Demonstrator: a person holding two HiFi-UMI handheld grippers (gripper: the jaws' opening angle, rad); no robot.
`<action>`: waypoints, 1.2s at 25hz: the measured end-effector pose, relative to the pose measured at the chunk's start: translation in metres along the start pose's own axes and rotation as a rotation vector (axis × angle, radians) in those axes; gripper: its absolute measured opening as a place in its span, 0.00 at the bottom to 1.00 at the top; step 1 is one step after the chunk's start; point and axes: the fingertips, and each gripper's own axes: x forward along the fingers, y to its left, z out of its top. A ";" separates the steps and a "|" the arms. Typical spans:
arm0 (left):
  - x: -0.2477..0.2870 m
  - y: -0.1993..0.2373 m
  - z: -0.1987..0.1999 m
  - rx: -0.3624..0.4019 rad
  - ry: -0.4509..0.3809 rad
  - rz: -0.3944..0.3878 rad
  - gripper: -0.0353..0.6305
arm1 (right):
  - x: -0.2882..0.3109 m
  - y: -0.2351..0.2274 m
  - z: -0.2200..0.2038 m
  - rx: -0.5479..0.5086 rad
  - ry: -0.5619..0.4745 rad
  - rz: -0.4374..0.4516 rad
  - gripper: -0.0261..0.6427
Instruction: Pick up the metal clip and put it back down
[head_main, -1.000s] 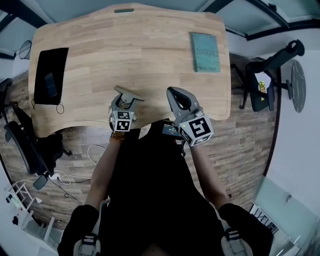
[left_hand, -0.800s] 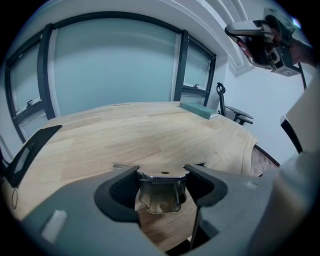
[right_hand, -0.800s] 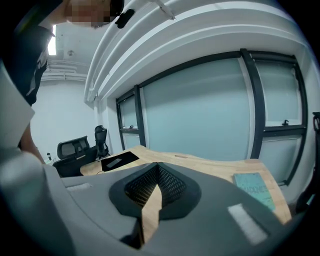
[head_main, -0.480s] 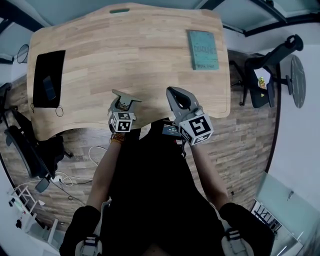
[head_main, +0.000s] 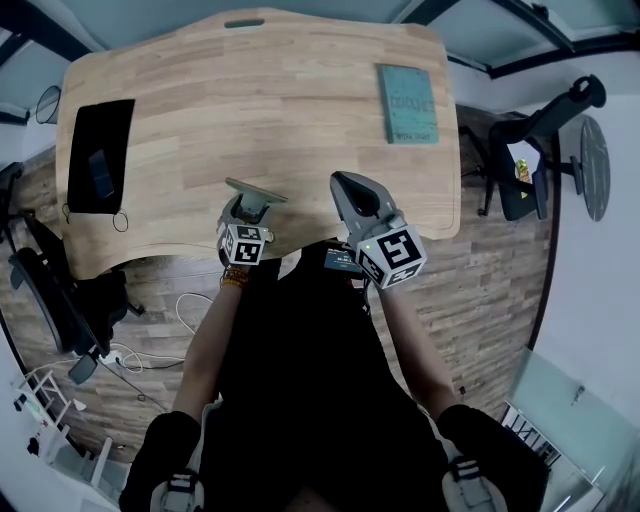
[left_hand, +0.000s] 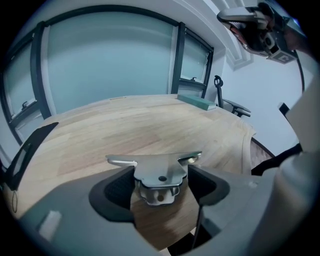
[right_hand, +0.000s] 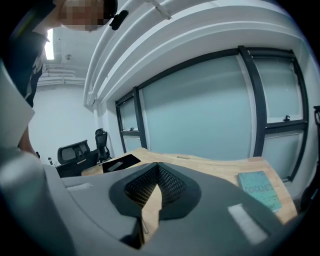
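A silver metal clip (left_hand: 159, 176) with two flat wings sits between the jaws of my left gripper (left_hand: 159, 185), which is shut on it and holds it above the wooden table (left_hand: 125, 130). In the head view the clip (head_main: 254, 191) sticks out of the left gripper (head_main: 250, 205) over the table's near edge. My right gripper (head_main: 352, 192) hovers to the right of it, raised off the table. Its jaws meet at the tips in the right gripper view, so the right gripper (right_hand: 157, 176) is shut with nothing in it.
A teal book (head_main: 408, 103) lies at the table's far right. A black mat (head_main: 98, 152) holding a phone (head_main: 101, 172) lies at the far left, with a cable loop (head_main: 120, 220) near it. Office chairs (head_main: 540, 150) stand beside the table.
The left gripper with the clip has risen slightly and shifted a little away from me. The right gripper has barely moved.
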 end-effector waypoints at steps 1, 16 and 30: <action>-0.001 -0.001 0.001 0.007 -0.005 -0.004 0.56 | 0.001 0.001 0.001 -0.003 -0.001 0.001 0.07; -0.053 -0.013 0.015 0.022 -0.059 -0.131 0.60 | 0.012 0.019 0.014 0.013 -0.050 0.027 0.07; -0.143 0.026 0.142 0.003 -0.350 -0.028 0.60 | 0.023 0.039 0.036 -0.014 -0.097 0.018 0.07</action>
